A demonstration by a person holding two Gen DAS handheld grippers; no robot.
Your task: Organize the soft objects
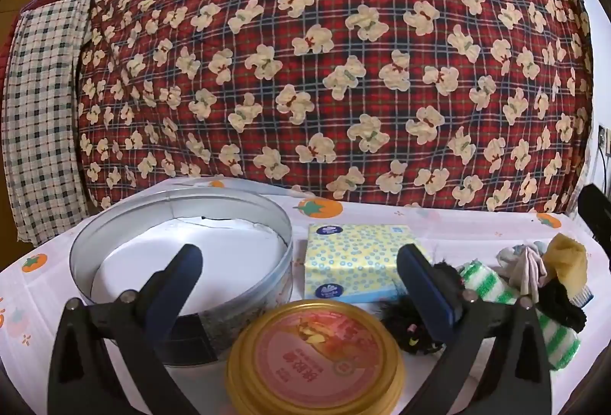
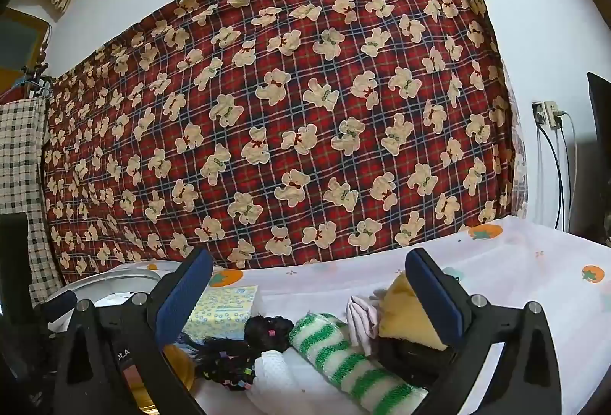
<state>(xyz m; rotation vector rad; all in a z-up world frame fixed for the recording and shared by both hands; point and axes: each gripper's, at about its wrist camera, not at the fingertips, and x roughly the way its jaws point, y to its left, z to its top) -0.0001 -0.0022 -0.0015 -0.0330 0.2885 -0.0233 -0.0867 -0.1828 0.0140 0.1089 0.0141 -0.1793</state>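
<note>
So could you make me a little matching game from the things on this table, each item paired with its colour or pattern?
Things:
1. round tin
2. tissue pack
3. rolled cloth
4. lid

Looks:
A. green and white stripes
B. gold rim, pink top
C. silver, open, white inside
D. yellow with blue dots

Pairs: 1-C, 2-D, 3-A, 4-B

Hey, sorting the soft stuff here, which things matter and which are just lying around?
For the job:
green-striped cloth
yellow cloth
pink cloth
black hairpiece
round tin

Just lying about:
tissue pack
gold lid
bear blanket
</note>
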